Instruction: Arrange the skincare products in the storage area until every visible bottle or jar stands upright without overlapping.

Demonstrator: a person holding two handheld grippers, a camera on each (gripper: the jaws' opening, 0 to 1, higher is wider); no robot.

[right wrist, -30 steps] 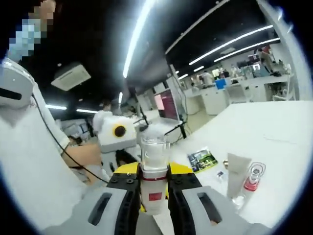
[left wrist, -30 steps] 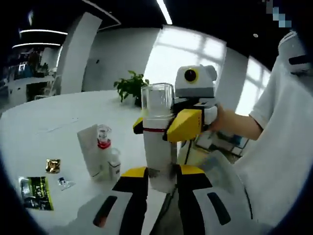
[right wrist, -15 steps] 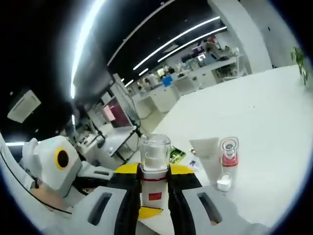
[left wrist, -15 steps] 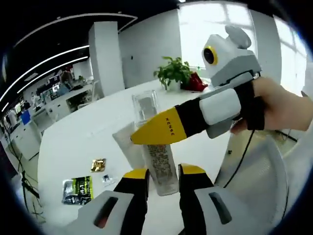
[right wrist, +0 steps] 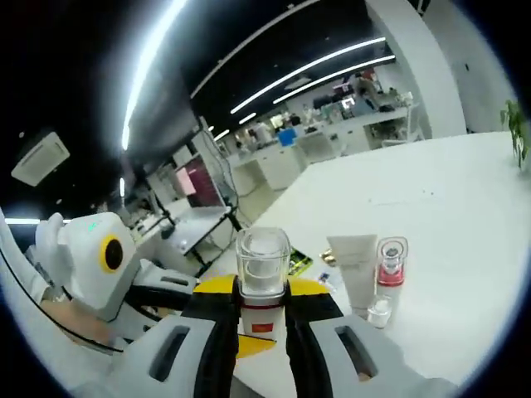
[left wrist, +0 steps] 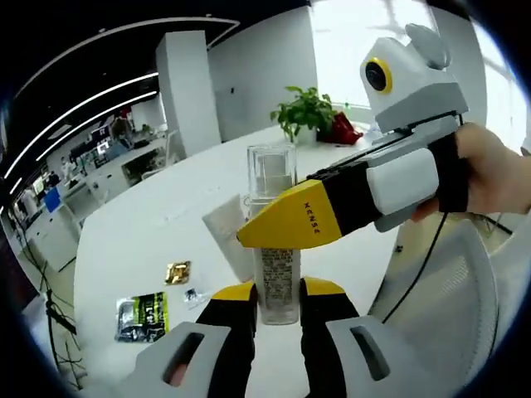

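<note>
A tall white bottle (left wrist: 276, 265) with a clear cap and a red band (right wrist: 264, 278) is held above the white table (left wrist: 149, 224). My left gripper (left wrist: 278, 292) is shut on its lower body. My right gripper (right wrist: 264, 292) is shut on its neck just under the cap, and its yellow jaw (left wrist: 290, 222) crosses the left gripper view from the right. On the table stand a white tube (right wrist: 357, 267), a small clear-capped bottle with a red collar (right wrist: 390, 262) and a tiny white jar (right wrist: 378, 311). The tube (left wrist: 228, 236) sits partly hidden behind the held bottle.
Flat sachets lie on the table: a gold one (left wrist: 177, 272), a green one (left wrist: 143, 315) and a tiny one (left wrist: 192, 293). A potted plant (left wrist: 309, 108) stands at the far edge. A person's hand (left wrist: 489, 170) holds the right gripper above a grey chair (left wrist: 448, 290).
Both cameras have swung round. The held bottle now stands straighter in the left gripper view. Both grippers keep their hold on it.
</note>
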